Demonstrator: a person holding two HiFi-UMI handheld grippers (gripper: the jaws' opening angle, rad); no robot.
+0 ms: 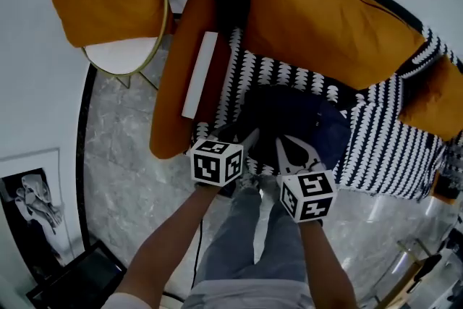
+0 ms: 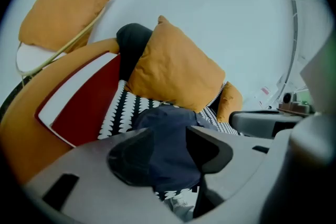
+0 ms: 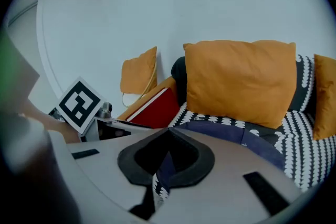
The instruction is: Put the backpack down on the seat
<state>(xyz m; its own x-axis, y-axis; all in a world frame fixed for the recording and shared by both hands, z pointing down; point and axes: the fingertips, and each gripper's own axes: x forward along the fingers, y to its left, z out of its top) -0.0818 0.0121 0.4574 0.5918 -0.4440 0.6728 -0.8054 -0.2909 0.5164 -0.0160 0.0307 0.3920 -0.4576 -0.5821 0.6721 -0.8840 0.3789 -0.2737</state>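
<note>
Backpack (image 1: 296,119) — dark navy, slumped on the patterned sofa seat (image 1: 271,72) just ahead of both claws — looks limp and fairly light to us, best taken by a strap or top handle. Our left gripper (image 2: 169,144) stands spread wide and empty; our right gripper (image 3: 167,136) has its tips pressed together, pinching nothing we can see. We read no brand or writing on it.

Left grey two-jaw gripper (image 2: 168,140): jaws stand wide apart. Right grey two-jaw gripper (image 3: 168,132): jaw tips together. Both bare forearms (image 1: 172,236) reach forward, grippers side by side, pitched downward.
</note>
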